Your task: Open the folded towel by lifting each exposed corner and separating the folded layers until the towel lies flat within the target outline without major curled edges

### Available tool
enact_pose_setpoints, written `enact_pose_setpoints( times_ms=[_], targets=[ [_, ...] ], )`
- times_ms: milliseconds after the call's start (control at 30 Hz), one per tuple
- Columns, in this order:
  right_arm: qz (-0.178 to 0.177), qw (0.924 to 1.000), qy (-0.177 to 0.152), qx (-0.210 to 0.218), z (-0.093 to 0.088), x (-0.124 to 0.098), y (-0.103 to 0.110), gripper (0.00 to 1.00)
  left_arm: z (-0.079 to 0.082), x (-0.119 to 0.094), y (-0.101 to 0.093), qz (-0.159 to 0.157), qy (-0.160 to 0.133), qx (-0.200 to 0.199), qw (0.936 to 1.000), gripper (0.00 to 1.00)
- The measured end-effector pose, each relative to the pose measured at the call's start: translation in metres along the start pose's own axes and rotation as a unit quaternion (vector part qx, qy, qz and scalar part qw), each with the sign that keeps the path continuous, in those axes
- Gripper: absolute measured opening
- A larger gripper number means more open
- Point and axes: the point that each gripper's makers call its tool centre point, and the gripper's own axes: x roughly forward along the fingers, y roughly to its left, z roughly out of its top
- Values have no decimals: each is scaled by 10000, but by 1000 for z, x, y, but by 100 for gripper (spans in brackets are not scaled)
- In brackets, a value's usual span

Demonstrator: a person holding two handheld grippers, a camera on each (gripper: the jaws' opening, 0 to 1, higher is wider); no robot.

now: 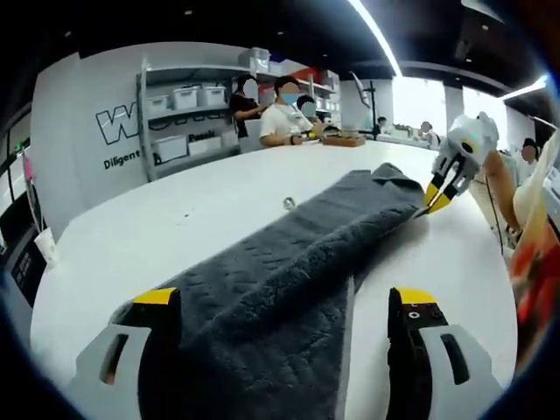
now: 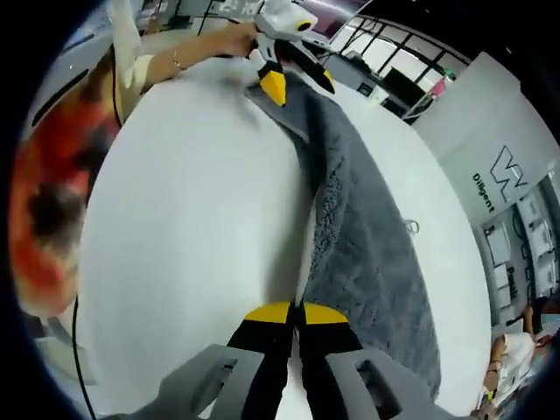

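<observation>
Left gripper view: we see the grey towel [image 1: 297, 262] stretched along the white table [image 1: 175, 219], still folded; our left gripper [image 1: 293, 311] stands open astride its near end; the right gripper [image 2: 295, 312] is clamped on the far corner; uneven pulling could drag the towel or curl an edge; both grippers sit low, facing each other.

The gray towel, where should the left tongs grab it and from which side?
Grip the folded long edge of the towel lying between the open left tongs, coming in low along the table. The towel lies as a long strip there, while the right tongs pinch the far end.
</observation>
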Motion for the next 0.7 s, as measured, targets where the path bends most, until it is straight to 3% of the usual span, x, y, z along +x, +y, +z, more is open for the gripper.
enact_pose_setpoints(
  times_ms=[233, 400, 700],
  targets=[
    [699, 9974, 125, -120, -2, 3, 33, 0, -2, 1, 0, 2, 32, -17, 10000, 96],
    [1427, 9896, -107, -107, 8, -1, 65, 0, -3, 1, 1, 12, 50, -19, 10000, 96],
    [1409, 9899, -134, 61, 5, 2, 62, 0, -4, 1, 0, 15, 69, -15, 10000, 96]
  ],
)
